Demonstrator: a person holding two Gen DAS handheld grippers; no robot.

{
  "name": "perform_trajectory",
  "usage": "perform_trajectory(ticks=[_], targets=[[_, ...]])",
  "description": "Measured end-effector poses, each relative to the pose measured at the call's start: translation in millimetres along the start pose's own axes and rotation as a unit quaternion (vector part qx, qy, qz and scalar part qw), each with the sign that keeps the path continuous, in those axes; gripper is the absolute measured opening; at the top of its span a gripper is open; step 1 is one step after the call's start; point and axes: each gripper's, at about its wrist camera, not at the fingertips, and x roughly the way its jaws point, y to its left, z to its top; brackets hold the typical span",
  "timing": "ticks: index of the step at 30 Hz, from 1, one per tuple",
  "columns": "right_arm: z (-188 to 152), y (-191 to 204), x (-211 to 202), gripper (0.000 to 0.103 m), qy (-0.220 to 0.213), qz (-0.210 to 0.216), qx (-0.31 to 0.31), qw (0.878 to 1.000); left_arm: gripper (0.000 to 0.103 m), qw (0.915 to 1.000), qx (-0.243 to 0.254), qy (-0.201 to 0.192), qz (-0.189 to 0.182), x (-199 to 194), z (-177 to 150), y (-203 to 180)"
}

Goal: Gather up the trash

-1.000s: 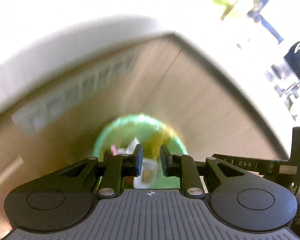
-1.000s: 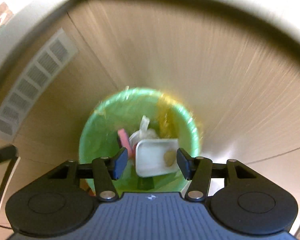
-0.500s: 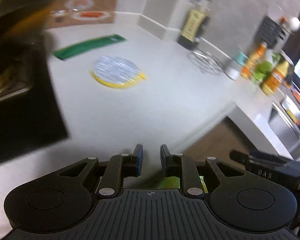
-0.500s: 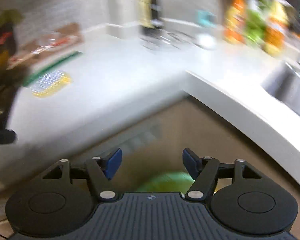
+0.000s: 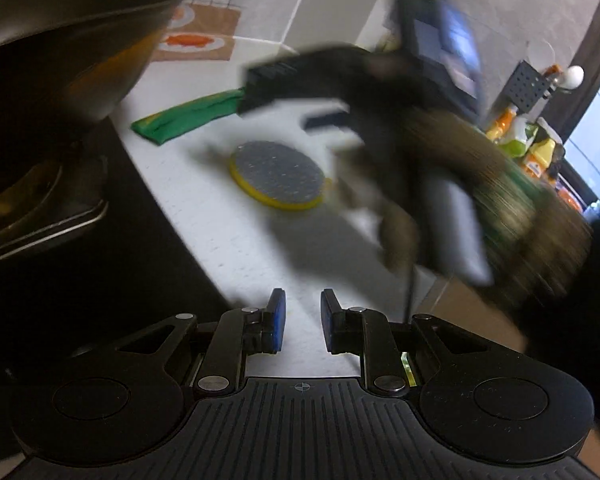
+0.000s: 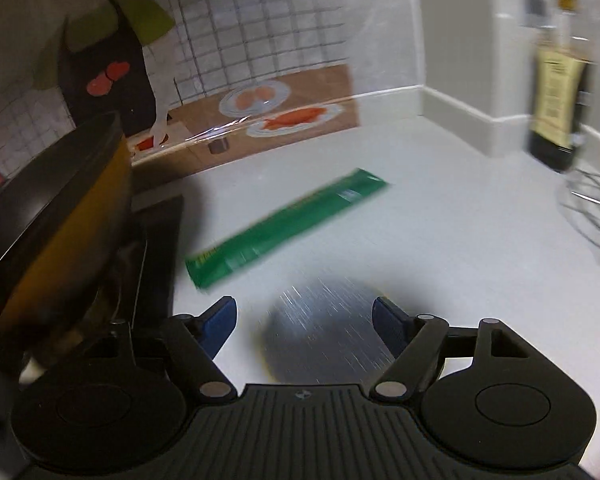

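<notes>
A long green wrapper (image 5: 188, 114) (image 6: 288, 224) lies flat on the white counter (image 6: 440, 208). Nearer to me lies a round foil lid with a yellow rim (image 5: 278, 174) (image 6: 328, 336). My right gripper (image 6: 304, 320) hovers over that lid with its jaws opening wide; the lid shows between and below the fingers, and no pad touches it. In the left wrist view the right gripper (image 5: 296, 100) is a blur above the lid, with a person's sleeve (image 5: 500, 200) behind it. My left gripper (image 5: 302, 320) hangs over the counter's near edge, its jaws narrowly apart with nothing between them.
A black pan (image 5: 60, 40) (image 6: 60, 208) sits on a dark stove (image 5: 100, 260) at the left. A dark bottle (image 6: 560, 92) and a wire utensil (image 6: 592, 216) stand at the right. Several bottles (image 5: 532, 148) line the far right. A tiled wall is behind.
Both grippers rose from over the green bin on the floor to above the counter. The right jaws spread wider. The right gripper swung in over the foil lid.
</notes>
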Motion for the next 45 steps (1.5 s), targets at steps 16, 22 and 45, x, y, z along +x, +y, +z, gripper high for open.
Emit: perform_trajectory(ticks=[16,22,45], targets=[[87,18,168,0.031,0.067,-0.03,-0.078,0.994,0.022,0.9973,-0.049,-0.002,0.054,3,0,21],[69,5,143,0.031,0.087,0.021,-0.131,0.987,0.022,0.9975,-0.061,-0.003,0.037,22,8,10],[33,5,57,0.055,0.077,0.07,-0.132,0.986,0.022,0.9955,-0.075,-0.035,0.047,36,31,-9]])
